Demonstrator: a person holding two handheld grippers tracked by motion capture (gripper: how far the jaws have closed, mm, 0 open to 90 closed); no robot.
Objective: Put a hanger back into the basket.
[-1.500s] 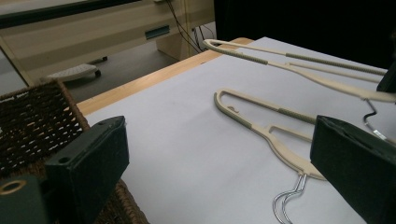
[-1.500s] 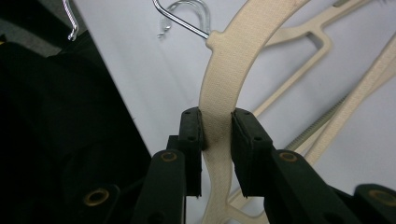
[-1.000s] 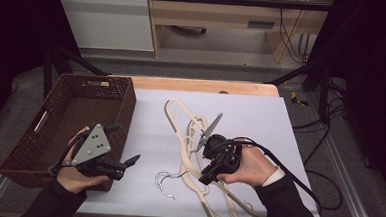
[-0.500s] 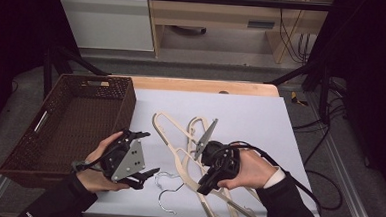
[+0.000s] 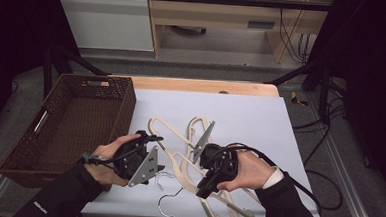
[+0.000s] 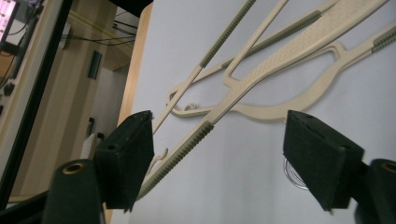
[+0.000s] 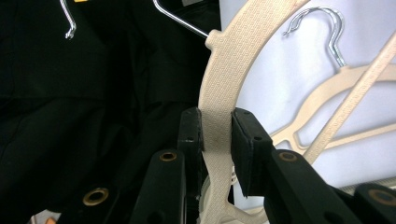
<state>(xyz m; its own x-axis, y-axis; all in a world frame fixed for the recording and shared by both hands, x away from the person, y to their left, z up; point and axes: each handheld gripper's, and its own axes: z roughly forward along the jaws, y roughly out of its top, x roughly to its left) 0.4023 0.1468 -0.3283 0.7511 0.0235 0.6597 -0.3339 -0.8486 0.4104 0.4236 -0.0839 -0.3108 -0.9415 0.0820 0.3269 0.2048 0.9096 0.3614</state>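
R black two-jaw gripper (image 5: pixel 212 175) pinches one arm of a cream plastic coat hanger (image 7: pixel 227 74), at the near table edge. L gripper (image 5: pixel 143 163), beside the dark wicker basket (image 5: pixel 60 126) 1 s ago, has swung over to the hanger pile (image 5: pixel 184 143), jaws spread, nothing between them. Prob. about to grab a second hanger. Pile is tangled; hanger count unclear, near ends cut off.

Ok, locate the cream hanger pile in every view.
High view: cream hanger pile at front centre of the white mat.
Left gripper view: pile upper right, beyond the open left claw.
Right gripper view: centre, one hanger clamped in the right claw.
Shared landmark: the white mat underneath.
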